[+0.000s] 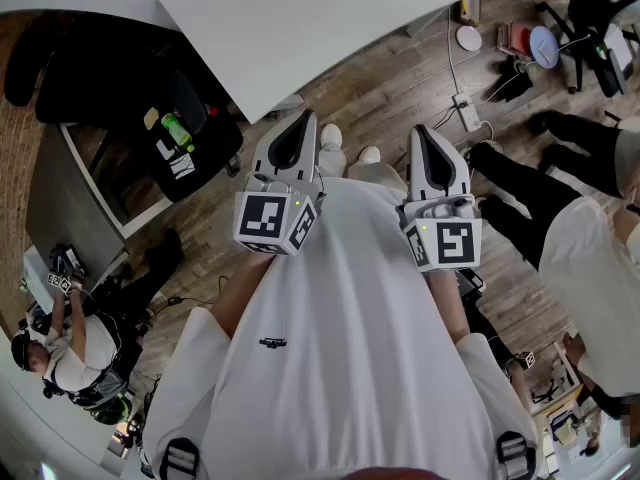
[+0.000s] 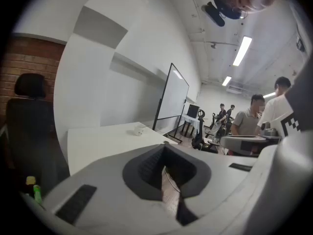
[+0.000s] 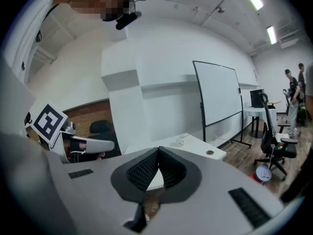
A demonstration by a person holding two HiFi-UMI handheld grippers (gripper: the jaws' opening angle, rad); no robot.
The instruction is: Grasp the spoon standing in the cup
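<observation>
A white table fills the upper middle of the head view, with wooden floor shown between it and the person. A whiteboard on a stand is seen right of centre in the right gripper view, behind the table.

The left gripper and the right gripper are held side by side at the centre of the head view, both pointed up-frame toward the table and well apart from it. In each gripper's own view the pads are pressed together at the tips with nothing between them, so both are carried empty.

The cup is seen as a small white object on the tabletop, just left of centre in the left gripper view and near the middle of the right gripper view. It is not caught in the head view. The spoon is too small to be made out in any view; it is taken to be inside that cup.

The spoon is judged to be light, stiff and smooth, and likely to pivot or slip if pinched near its end. The cup is judged to be light as well, and easily tipped or dragged by a sideways pull. The handle would best be taken just above the rim, with the pads laid flat across it, and lifted straight up. The jaws would have to be spread first.
</observation>
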